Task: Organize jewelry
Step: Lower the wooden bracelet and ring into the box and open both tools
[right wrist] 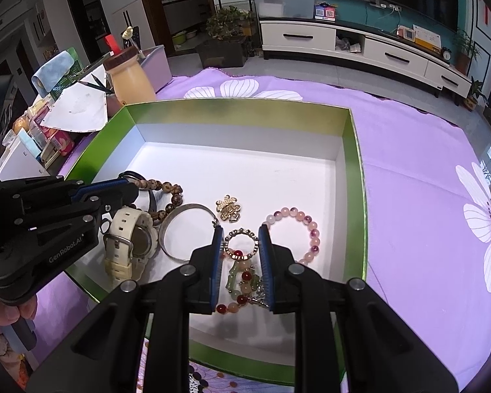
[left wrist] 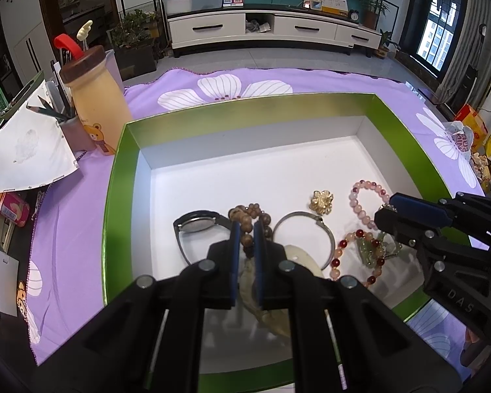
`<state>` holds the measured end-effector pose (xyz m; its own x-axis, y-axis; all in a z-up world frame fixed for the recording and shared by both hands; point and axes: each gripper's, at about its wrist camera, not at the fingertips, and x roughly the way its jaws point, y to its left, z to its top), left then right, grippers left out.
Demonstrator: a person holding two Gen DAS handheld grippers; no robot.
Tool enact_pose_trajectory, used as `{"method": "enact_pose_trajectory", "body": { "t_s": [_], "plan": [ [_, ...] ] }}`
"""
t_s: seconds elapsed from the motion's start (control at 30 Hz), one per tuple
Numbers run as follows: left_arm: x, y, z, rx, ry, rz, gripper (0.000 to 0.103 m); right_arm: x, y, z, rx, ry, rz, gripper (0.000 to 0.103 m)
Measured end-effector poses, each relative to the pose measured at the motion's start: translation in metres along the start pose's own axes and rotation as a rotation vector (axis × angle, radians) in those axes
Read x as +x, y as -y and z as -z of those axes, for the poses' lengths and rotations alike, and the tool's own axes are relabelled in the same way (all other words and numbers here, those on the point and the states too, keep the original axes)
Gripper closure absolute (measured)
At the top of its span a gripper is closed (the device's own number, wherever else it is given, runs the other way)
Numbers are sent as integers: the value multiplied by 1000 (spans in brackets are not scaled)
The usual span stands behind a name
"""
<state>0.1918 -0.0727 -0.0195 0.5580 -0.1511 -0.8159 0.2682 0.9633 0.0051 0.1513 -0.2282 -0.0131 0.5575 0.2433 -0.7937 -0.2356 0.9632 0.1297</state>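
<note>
A green-rimmed box (left wrist: 121,170) with a white floor holds the jewelry; it also shows in the right wrist view (right wrist: 353,150). My left gripper (left wrist: 247,226) is shut on the brown wooden bead bracelet (left wrist: 245,216), above a cream watch (right wrist: 127,245). A dark watch (left wrist: 196,226), silver bangle (left wrist: 304,226), gold brooch (left wrist: 322,200) and pink bead bracelet (left wrist: 360,199) lie on the floor. My right gripper (right wrist: 239,232) is open, its fingers either side of a red and green bead bracelet (right wrist: 242,278) and a small beaded ring (right wrist: 241,244).
The box sits on a purple flowered cloth (right wrist: 409,163). At the left stand a cream bottle with a brown cap (left wrist: 91,91), a pencil cup (left wrist: 65,121), papers (left wrist: 29,154) and clutter. Bags (left wrist: 474,131) lie at the right edge.
</note>
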Motion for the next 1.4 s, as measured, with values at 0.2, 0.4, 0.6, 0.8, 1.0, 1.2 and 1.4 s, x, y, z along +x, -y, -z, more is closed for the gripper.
{"method": "enact_pose_trajectory", "body": {
  "t_s": [0.2, 0.4, 0.6, 0.8, 1.0, 1.2, 1.4],
  "plan": [
    [0, -3, 1, -5, 3, -6, 87, -2, -1, -1, -3, 4, 5, 82],
    [-1, -5, 1, -12, 6, -2, 80, -3, 0, -2, 4, 6, 5, 80],
    [-3, -6, 0, -15, 10, 6, 60, -5, -1, -3, 0, 6, 11, 80],
    [-7, -6, 0, -13, 16, 12, 55, -13, -2, -5, -4, 22, 17, 72],
    [-13, -6, -2, -21, 31, 15, 38, -20, 0, -6, 4, 40, 42, 54],
    [-20, -7, -1, -27, 43, 14, 23, -28, 4, -5, 23, 40, 72, 37],
    [-31, -10, 1, -38, 43, -14, 9, -40, 5, -8, 31, 57, 94, 14]
  ]
}}
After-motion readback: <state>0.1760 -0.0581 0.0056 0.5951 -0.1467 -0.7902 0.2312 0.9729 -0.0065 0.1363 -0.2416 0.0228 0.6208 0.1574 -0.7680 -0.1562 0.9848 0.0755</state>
